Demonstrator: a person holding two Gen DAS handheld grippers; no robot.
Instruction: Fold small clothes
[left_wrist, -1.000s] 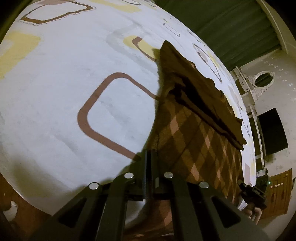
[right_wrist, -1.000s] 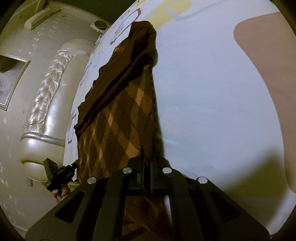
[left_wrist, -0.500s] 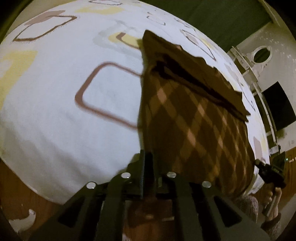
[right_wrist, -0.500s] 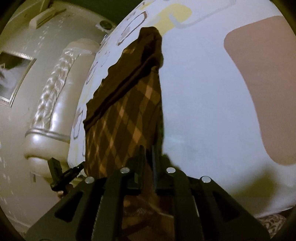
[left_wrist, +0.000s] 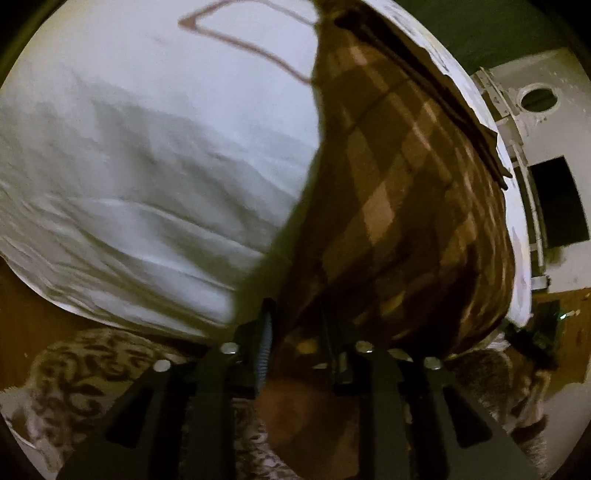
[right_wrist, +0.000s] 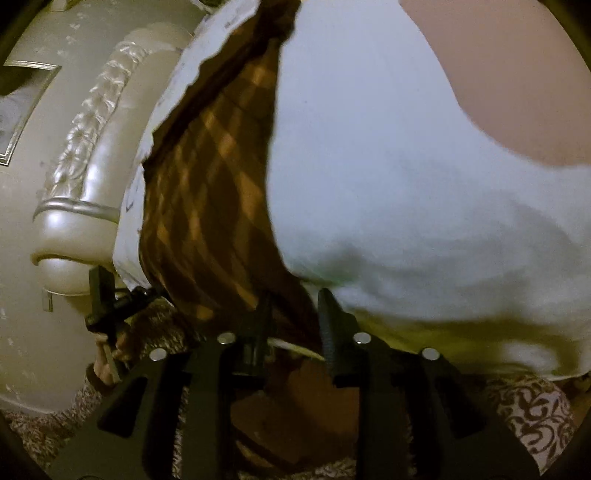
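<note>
A brown plaid garment (left_wrist: 406, 192) lies stretched over the bed's near edge, also in the right wrist view (right_wrist: 210, 192). My left gripper (left_wrist: 301, 325) has its jaws parted a little, with the garment's near left corner draped between them. My right gripper (right_wrist: 291, 317) also has its jaws parted, with the near right corner lying between them. The garment's near hem hangs off the bed edge toward me. The far dark-brown folded part (left_wrist: 424, 66) rests on the sheet.
The bed has a white sheet (left_wrist: 147, 147) with brown and yellow rounded-square prints. A padded cream headboard (right_wrist: 74, 166) stands left in the right wrist view. A patterned rug (left_wrist: 92, 369) covers the floor below. The other gripper and hand show at the far side (right_wrist: 107, 314).
Both grippers pulled the garment back toward the bed's near edge and dropped lower. Their jaws have gone from tightly shut to slightly parted, with the cloth still between them.
</note>
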